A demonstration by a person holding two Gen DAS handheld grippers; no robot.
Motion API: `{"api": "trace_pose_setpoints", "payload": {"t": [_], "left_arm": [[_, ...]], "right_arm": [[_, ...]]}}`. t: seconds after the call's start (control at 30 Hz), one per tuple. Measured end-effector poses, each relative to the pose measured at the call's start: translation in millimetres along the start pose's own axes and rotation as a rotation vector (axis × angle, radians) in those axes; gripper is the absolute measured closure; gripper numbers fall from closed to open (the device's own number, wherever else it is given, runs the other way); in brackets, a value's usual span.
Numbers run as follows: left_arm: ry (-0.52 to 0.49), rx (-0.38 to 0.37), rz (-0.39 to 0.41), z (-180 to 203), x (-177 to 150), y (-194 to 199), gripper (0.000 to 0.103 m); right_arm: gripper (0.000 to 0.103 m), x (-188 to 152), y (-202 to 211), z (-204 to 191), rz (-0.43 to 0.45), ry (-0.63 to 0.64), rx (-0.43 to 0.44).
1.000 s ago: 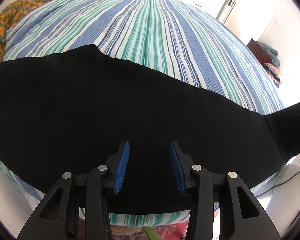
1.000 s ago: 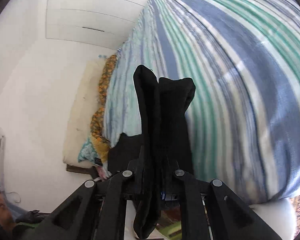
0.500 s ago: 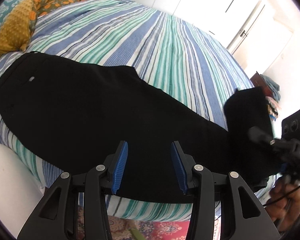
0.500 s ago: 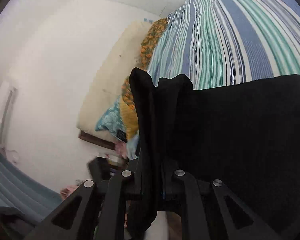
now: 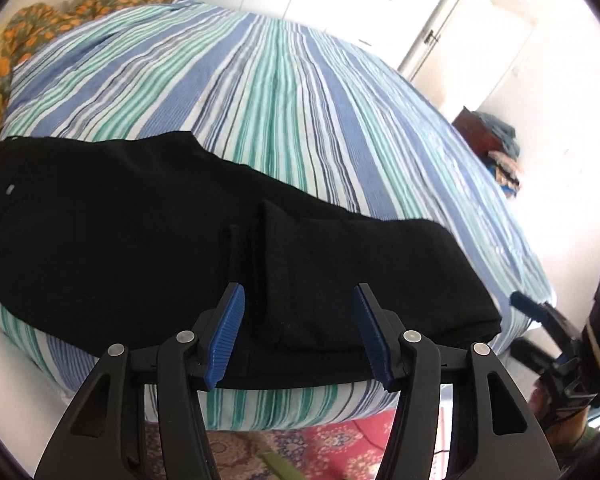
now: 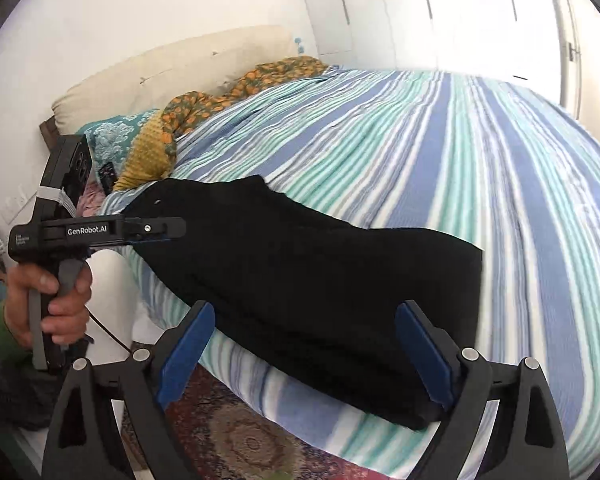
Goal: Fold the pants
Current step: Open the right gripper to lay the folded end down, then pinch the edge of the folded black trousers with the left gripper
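Observation:
Black pants lie across the near edge of the striped bed, the leg end folded back over the middle. My left gripper hovers just above that folded layer, its jaws opening, blue pads pressing on nothing. From the right wrist view the left gripper hangs by the waist end, held by a hand. My right gripper stands wide, jaws still opening; the pants lie beyond and under them, released. The right gripper also shows at the bed's right corner.
Orange and yellow pillows and a cream headboard sit at the bed's head. A patterned rug covers the floor by the near edge. White wardrobe doors stand behind, and a clothes pile lies past the far side.
My right gripper swung the leg ends over onto the pants' middle, rolled level and opened, dropping them. The left gripper's jaws widened and it lifted a little.

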State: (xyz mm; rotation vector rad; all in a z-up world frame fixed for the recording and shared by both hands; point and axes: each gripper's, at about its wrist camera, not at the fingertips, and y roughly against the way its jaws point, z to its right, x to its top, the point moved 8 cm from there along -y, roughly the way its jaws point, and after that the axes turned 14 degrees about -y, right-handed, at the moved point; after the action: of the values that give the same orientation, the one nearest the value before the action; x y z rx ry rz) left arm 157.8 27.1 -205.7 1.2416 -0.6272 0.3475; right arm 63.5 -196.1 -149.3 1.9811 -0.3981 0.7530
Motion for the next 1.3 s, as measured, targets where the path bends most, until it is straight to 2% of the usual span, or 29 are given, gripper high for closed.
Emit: {"api": "trace_pose_setpoints", "payload": {"t": [0.07,0.13,0.17,0.23,0.27,0.3,0.4,0.5,0.57,0.63,0.7,0.73,0.77,0.8,0.83,0.87,0.97,1.03,1.13,1.2,1.23,1.3], "left_arm": [[-0.011,0.028,-0.043,-2.2,-1.1,-14.8,0.053],[0.001,0.032,-0.073,-6.0,-1.8,-25.2,0.056],[-0.001,0.028,-0.081,-5.4,-0.7,-28.8,0.060],[-0.031,0.024,-0.098,-0.1,0.7,-34.4,0.073],[-0.052,0.036,-0.113,1.6,0.0,-37.5,0.092],[-0.067,0.055,-0.130,1.7,-0.2,-41.1,0.097],[-0.060,0.064,-0.121,0.2,-0.2,-27.1,0.100],[-0.058,0.087,-0.115,-11.1,-6.1,-6.0,0.100],[-0.062,0.096,-0.148,-18.9,-17.8,-8.2,0.100],[-0.080,0.096,-0.185,-20.4,-27.4,-15.3,0.099],[-0.079,0.095,-0.181,-19.4,-26.0,-14.4,0.094],[-0.065,0.092,-0.168,-20.9,-23.0,-11.3,0.092],[-0.030,0.082,-0.146,-24.7,-19.1,-5.8,0.078],[0.017,0.072,-0.117,-30.7,-15.2,0.8,0.053],[0.069,0.063,-0.081,-38.5,-11.4,7.9,0.040],[0.111,0.058,-0.052,-46.2,-8.8,12.9,0.032],[0.170,0.012,-0.084,-57.1,-8.0,5.9,0.033],[0.152,-0.012,-0.112,-52.7,-7.7,-3.8,0.033],[0.085,-0.009,-0.194,-38.3,-9.7,-27.0,0.039],[0.050,-0.001,-0.272,-27.5,-16.1,-44.7,0.052],[0.027,0.033,-0.301,-24.3,-18.4,-50.6,0.054],[-0.023,0.094,-0.307,-18.7,-15.6,-53.6,0.091]], "right_arm": [[0.012,-0.5,14.9,19.7,0.029,-0.054,-0.034],[0.012,8.8,25.1,33.8,0.078,-0.113,-0.035],[0.012,15.2,28.5,39.5,0.103,-0.131,-0.032],[0.012,19.4,31.6,46.4,0.126,-0.150,-0.035],[0.012,19.9,29.5,48.5,0.123,-0.155,-0.038],[0.012,20.6,25.9,49.0,0.116,-0.159,-0.036],[0.012,19.8,27.3,53.9,0.110,-0.169,-0.029],[0.011,24.1,33.7,51.4,0.140,-0.165,-0.009],[0.012,24.0,33.5,44.2,0.129,-0.158,0.050],[0.012,18.3,21.0,30.6,0.070,-0.140,0.121],[0.011,3.8,-6.4,18.6,-0.055,-0.126,0.172],[0.011,-8.1,-26.0,19.5,-0.147,-0.132,0.150],[0.011,-20.8,-41.9,22.9,-0.217,-0.133,0.108],[0.011,-30.4,-51.7,24.5,-0.257,-0.126,0.084],[0.011,-32.7,-54.0,24.3,-0.260,-0.113,0.076],[0.011,-31.1,-52.3,22.6,-0.246,-0.101,0.075],[0.009,-32.5,-53.3,21.8,-0.239,-0.098,0.080],[0.008,-33.8,-54.7,20.7,-0.239,-0.085,0.070],[0.007,-34.8,-56.5,17.8,-0.237,-0.068,0.065],[0.007,-33.8,-55.2,17.7,-0.233,-0.068,0.068],[0.007,-33.3,-54.4,17.8,-0.229,-0.071,0.073],[0.007,-30.6,-51.6,18.7,-0.218,-0.080,0.085]]}}
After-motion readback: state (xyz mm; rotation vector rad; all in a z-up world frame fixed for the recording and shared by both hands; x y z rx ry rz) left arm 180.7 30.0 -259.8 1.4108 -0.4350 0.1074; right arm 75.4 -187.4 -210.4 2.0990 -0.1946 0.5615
